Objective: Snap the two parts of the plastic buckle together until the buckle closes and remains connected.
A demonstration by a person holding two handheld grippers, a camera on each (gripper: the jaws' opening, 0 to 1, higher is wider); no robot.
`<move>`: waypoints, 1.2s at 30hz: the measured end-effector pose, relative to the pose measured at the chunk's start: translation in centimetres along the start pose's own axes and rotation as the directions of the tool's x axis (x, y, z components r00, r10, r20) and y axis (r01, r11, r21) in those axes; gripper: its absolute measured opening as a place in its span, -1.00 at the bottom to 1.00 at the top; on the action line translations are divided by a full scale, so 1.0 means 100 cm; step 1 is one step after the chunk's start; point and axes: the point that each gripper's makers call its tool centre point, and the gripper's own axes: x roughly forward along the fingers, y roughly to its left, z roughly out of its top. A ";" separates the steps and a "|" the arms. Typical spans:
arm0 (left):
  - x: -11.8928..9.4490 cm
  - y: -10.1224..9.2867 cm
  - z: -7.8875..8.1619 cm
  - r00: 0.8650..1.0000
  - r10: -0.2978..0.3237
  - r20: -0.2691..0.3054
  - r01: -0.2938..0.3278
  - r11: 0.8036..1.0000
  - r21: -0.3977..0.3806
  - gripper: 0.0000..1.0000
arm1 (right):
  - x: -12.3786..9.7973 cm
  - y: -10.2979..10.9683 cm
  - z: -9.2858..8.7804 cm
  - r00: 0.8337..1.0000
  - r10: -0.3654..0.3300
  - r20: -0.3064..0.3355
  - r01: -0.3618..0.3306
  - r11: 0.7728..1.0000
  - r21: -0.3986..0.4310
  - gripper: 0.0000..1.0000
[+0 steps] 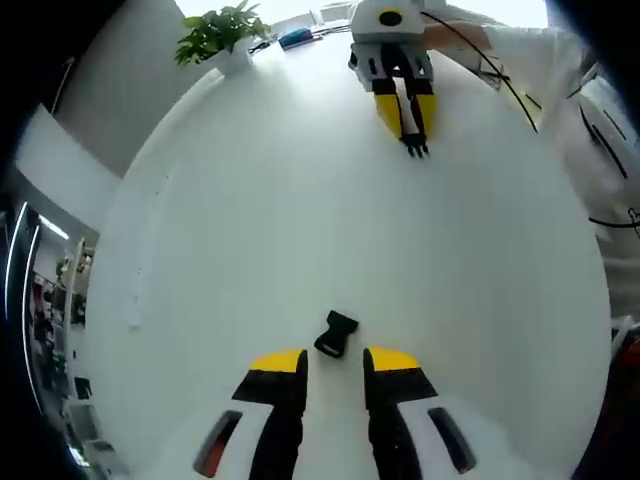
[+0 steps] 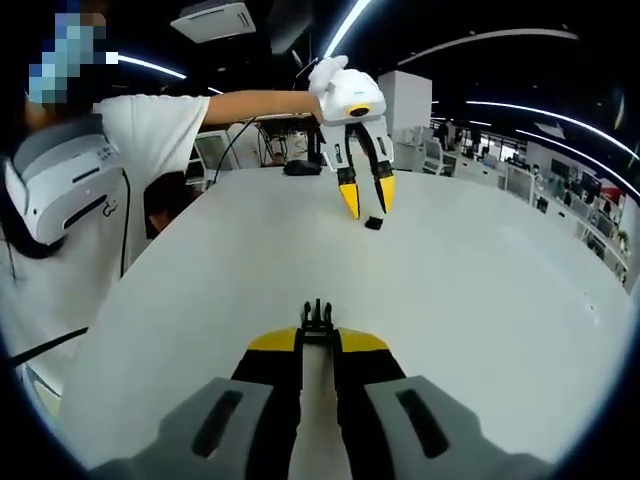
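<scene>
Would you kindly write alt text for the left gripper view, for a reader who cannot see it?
A black buckle piece lies on the white table just beyond the open left gripper. Across the table, the right gripper holds the other, pronged buckle part, with a potted plant at the far edge.

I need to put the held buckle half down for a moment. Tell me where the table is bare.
The white table is bare between the right claw and the loose buckle half. The far edge is busier, with a potted plant. Avoid the spot by the left claw.
</scene>
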 end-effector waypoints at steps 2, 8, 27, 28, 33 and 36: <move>0.001 0.001 0.001 1.000 -0.007 -0.004 0.007 1.000 0.006 -0.58 | 0.000 0.001 0.000 1.000 -0.001 0.003 0.001 1.000 0.001 -0.78; 0.003 -0.001 -0.002 0.999 -0.030 -0.035 0.031 0.999 0.026 -0.60 | -0.001 0.001 0.000 1.000 -0.005 0.003 0.005 1.000 0.000 -0.78; 0.002 0.000 0.001 0.994 -0.103 -0.038 0.105 0.993 0.055 -0.66 | 0.000 0.000 0.001 1.000 -0.004 -0.001 0.004 1.000 -0.007 -0.78; 0.002 0.000 0.002 0.993 -0.109 -0.036 0.110 0.993 0.051 -0.66 | 0.000 0.000 0.001 1.000 -0.004 0.000 0.004 1.000 -0.007 -0.78; 0.006 0.001 0.001 0.990 -0.122 -0.068 0.126 0.990 0.061 -0.66 | 0.000 0.000 0.001 1.000 -0.003 0.004 0.003 1.000 -0.003 -0.78; 0.008 0.000 0.003 0.989 -0.131 -0.062 0.134 0.989 0.056 -0.67 | 0.000 0.000 0.001 1.000 -0.003 0.005 0.003 1.000 -0.003 -0.78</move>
